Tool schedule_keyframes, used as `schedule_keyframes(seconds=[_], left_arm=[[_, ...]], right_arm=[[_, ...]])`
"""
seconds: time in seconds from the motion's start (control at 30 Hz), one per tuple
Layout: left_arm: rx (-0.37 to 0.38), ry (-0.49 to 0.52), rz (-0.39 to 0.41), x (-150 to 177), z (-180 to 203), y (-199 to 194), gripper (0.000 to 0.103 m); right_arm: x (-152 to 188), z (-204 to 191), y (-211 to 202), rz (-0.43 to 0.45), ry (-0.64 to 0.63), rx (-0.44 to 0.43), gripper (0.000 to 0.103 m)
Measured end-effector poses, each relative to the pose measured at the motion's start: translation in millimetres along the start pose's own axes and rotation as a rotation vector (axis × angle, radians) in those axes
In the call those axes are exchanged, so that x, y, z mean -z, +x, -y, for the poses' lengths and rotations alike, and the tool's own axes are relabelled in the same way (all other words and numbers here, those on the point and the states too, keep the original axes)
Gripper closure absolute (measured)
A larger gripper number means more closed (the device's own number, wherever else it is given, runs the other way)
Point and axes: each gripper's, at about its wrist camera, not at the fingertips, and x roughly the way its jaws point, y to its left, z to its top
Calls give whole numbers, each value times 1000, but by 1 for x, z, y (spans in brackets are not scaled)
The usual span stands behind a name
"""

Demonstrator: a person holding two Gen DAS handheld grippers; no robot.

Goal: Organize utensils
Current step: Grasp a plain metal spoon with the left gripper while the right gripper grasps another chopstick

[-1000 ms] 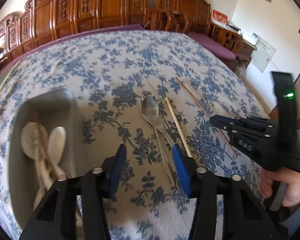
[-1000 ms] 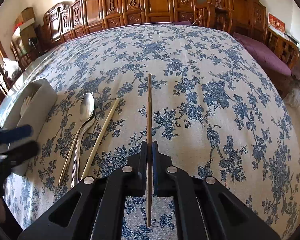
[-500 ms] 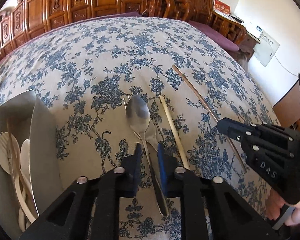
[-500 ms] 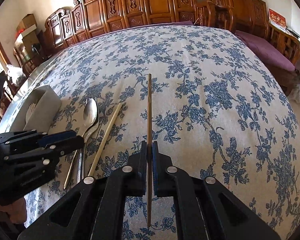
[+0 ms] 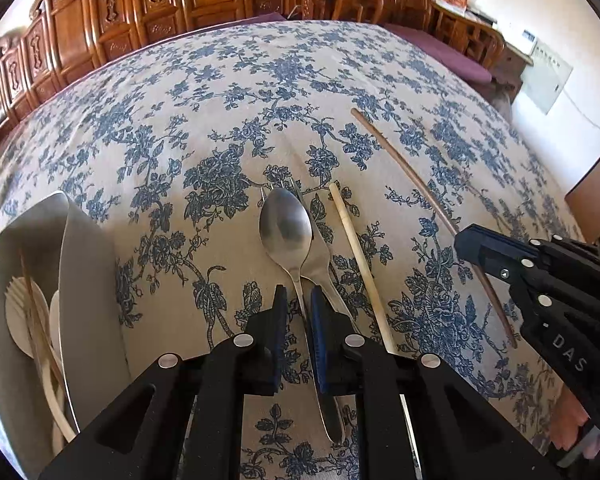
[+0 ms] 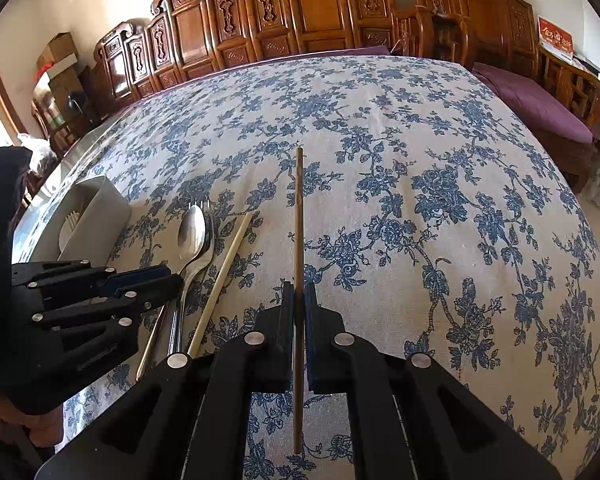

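Note:
My left gripper (image 5: 299, 304) is shut on the handle of a steel spoon (image 5: 286, 228) that lies over a steel fork (image 5: 318, 254) on the flowered cloth. A pale chopstick (image 5: 358, 256) lies just right of them. My right gripper (image 6: 299, 300) is shut on a brown chopstick (image 6: 299, 216) that points away from me. In the left wrist view that brown chopstick (image 5: 412, 180) runs to the right gripper (image 5: 466, 240). In the right wrist view the left gripper (image 6: 168, 276) sits at the spoon (image 6: 192, 236) handle.
A grey utensil tray (image 5: 84, 280) at the left holds pale wooden spoons and a stick; it also shows in the right wrist view (image 6: 100, 212). Carved wooden chairs (image 6: 300, 12) line the table's far edge. A purple cushioned bench (image 6: 536, 100) stands at the right.
My left gripper moved forward over the spoon handle and closed its fingers from wide open onto it. My right gripper stayed shut on the brown chopstick and barely moved.

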Motion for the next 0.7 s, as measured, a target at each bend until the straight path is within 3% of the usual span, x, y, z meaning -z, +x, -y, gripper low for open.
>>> schedule_keyframes(seconds=[0.17, 0.37, 0.7], left_arm=[[-13, 8, 1, 5, -1, -2, 101], [9, -10, 14, 14, -9, -11, 101], [13, 9, 108, 28, -16, -57, 101]], right_arm=[[-1, 1, -1, 3, 6, -6, 97], [-3, -5, -1, 7, 5, -20, 97], [-6, -22, -3, 18, -5, -30, 97]])
